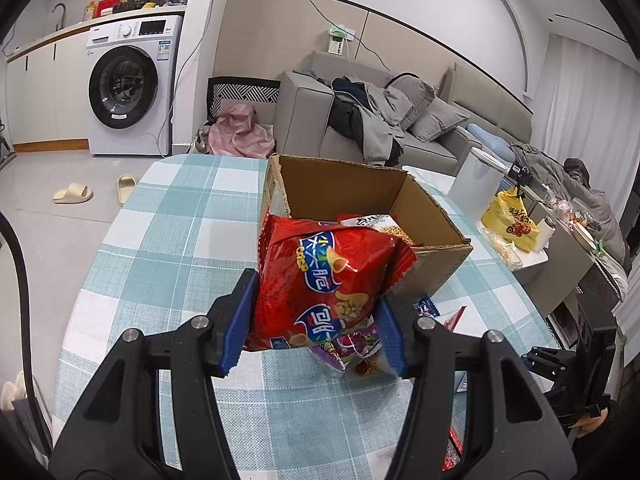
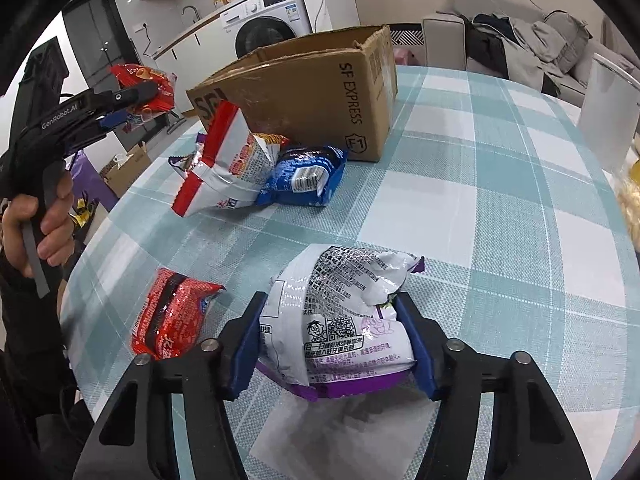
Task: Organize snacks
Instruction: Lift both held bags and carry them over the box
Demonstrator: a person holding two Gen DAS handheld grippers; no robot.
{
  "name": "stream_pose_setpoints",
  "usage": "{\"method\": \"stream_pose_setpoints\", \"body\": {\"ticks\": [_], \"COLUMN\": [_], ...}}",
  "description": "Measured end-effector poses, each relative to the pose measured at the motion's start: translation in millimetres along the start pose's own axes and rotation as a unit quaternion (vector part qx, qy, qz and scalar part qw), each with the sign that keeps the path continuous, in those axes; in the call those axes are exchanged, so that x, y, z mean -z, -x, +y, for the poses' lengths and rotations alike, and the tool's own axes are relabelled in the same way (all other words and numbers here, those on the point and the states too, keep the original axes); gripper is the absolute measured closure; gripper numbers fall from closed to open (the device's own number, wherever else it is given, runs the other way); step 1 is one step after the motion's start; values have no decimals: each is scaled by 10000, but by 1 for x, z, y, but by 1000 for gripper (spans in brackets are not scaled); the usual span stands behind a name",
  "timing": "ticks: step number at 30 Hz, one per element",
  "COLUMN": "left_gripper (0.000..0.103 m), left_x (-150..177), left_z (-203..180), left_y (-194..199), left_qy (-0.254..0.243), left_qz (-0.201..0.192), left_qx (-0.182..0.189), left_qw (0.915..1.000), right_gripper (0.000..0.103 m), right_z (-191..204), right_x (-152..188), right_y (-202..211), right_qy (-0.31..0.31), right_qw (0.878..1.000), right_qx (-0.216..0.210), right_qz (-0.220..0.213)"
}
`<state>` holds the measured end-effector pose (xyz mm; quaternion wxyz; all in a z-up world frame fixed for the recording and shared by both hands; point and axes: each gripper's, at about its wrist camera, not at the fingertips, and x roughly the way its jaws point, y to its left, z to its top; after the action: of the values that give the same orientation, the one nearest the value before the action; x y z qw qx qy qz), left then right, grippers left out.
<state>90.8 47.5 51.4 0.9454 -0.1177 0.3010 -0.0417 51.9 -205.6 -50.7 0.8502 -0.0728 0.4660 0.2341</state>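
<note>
Left tool (image 1: pixel 312 320) pinched a red chip bag (image 1: pixel 324 276), held above the table (image 1: pixel 168 240) just short of the open cardboard box (image 1: pixel 360 184), which lay straight ahead. Right tool (image 2: pixel 334 340) straddled a white-and-purple snack bag (image 2: pixel 344 312) lying on the table, pads against its sides, bag's long axis across the jaws.

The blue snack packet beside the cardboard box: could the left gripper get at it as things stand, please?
Probably not yet. The left gripper is shut on a red crisp bag, so its jaws are full. The blue snack packet itself lies uncovered on the table, against the cardboard box.
</note>
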Motion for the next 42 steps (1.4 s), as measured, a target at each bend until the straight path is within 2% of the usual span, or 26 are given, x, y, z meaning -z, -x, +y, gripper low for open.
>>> {"method": "stream_pose_setpoints", "body": {"ticks": [11,24,32,42], "left_gripper": [50,50,50,50], "left_x": [-6,-26,-41,-55], "left_z": [-4,-9,-21,-29], "left_y": [-3,-10,-27,-58], "left_qy": [-44,-42,-181,-262], "left_qz": [-45,-130,-127,-34], "left_qx": [46,148,137,22], "left_qw": [10000,9998,9997,9996], "right_gripper": [43,43,43,43], "right_z": [12,23,29,25], "right_x": [-28,-95,-137,-165], "right_y": [34,45,33,10], "right_qy": [49,0,-66,-225], "right_qw": [9961,9889,9882,9892], "right_qx": [-324,-428,-415,-343], "right_qz": [-821,-1424,-1476,-1410]}}
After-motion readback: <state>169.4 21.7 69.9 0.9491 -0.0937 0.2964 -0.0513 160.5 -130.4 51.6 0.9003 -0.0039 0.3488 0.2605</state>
